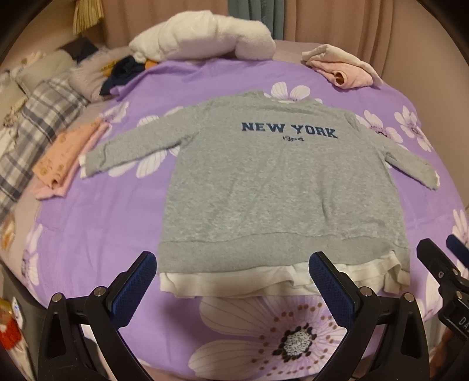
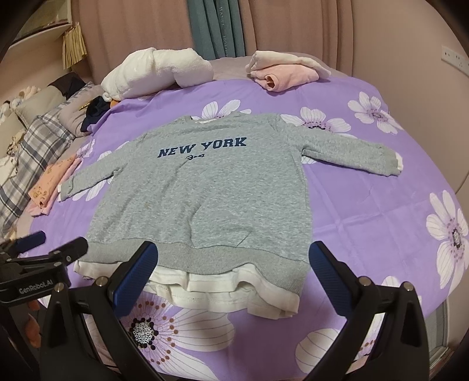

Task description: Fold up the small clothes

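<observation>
A small grey sweatshirt [image 1: 263,181] printed NEW YORK, with a white hem, lies flat and face up on the purple flowered bedspread [image 1: 96,222], both sleeves spread out. It also shows in the right wrist view [image 2: 199,199]. My left gripper [image 1: 233,262] is open and empty, hovering just short of the hem. My right gripper [image 2: 233,253] is open and empty over the hem's right part. The right gripper shows at the right edge of the left view [image 1: 442,252]; the left gripper shows at the left edge of the right view [image 2: 55,244].
A folded peach and pink garment [image 1: 64,158] lies at the left. A pink bundle [image 1: 343,69] sits at the far right, a white fluffy blanket [image 1: 205,35] at the back, a dark garment [image 1: 123,73] beside it. A plaid pillow [image 1: 32,129] lies at the left edge. Curtains [image 2: 222,26] hang behind.
</observation>
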`<state>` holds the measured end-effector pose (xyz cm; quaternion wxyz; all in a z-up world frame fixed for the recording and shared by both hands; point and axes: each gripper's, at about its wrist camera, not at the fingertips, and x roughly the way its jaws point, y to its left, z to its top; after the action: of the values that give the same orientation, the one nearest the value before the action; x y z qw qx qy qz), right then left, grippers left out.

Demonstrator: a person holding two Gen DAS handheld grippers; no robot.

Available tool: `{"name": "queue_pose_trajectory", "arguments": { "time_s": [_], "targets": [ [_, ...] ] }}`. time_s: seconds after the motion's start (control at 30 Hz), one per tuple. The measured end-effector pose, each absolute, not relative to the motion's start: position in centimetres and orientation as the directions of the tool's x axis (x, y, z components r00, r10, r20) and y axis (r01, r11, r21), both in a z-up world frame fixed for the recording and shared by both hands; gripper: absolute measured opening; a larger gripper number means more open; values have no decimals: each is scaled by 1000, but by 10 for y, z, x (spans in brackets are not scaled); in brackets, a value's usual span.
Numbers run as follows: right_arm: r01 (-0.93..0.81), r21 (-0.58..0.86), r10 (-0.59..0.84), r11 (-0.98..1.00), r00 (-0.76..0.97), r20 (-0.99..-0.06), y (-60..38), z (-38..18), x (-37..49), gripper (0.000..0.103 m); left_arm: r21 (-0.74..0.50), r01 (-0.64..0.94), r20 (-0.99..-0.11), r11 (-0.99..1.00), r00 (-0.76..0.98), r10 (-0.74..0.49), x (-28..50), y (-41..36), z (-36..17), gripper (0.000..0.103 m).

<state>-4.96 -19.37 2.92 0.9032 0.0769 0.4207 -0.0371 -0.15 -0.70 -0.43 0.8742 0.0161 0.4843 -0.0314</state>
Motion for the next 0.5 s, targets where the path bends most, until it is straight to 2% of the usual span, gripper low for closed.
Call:
{"name": "queue_pose_trajectory", "arguments": {
  "time_s": [0.13,0.3,0.4,0.5],
  "targets": [
    [138,121,2,983,651,-759,-198,28,-51,103,-12,49,-845,999,533,-36,0,-5,-5,103],
    [168,146,-2,975,662,-750,-211,28,-51,103,-86,72,-824,994,555,-112,2,-3,1,103],
    [158,231,62,960,686,-725,-226,27,-50,103,-225,111,-800,968,547,-249,7,3,1,103],
    [150,394,178,907,712,-679,-253,20,-49,103,-398,108,-759,911,519,-393,18,16,-6,103]
  ]
}}
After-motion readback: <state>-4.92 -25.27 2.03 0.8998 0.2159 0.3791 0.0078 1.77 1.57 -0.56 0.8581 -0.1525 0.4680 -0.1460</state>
